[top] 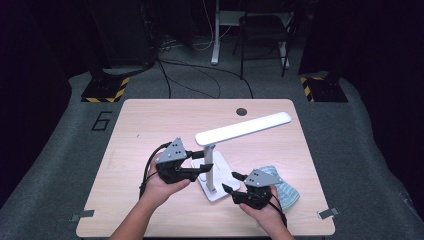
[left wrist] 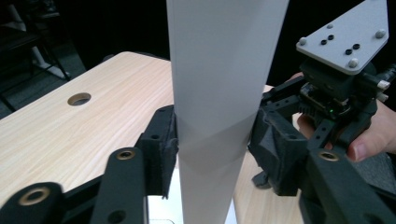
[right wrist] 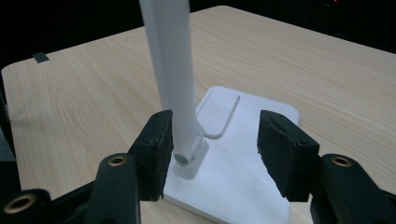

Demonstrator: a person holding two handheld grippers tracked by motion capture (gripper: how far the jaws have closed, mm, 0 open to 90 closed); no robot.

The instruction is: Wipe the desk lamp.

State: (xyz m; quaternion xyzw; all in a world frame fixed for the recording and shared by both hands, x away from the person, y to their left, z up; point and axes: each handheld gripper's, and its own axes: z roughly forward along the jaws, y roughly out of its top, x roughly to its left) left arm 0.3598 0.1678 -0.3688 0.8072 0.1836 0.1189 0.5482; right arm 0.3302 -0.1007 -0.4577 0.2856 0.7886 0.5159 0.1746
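A white desk lamp stands near the middle of the table, its long head [top: 245, 129] slanting up to the right over a flat base [top: 220, 192]. My left gripper [top: 204, 161] is shut on the lamp's upright post [top: 211, 167]; in the left gripper view both pads press the post [left wrist: 219, 93] between them [left wrist: 212, 154]. My right gripper [top: 233, 183] is open just right of the base. In the right gripper view its jaws [right wrist: 212, 149] straddle the base [right wrist: 243, 154], with the left pad beside the post's hinge [right wrist: 183, 156].
A blue-green striped cloth [top: 284, 189] lies under and behind my right hand. The wooden table [top: 150, 120] has a cable hole [top: 241, 111] at its far edge. A chair [top: 262, 30] and floor cables stand beyond the table.
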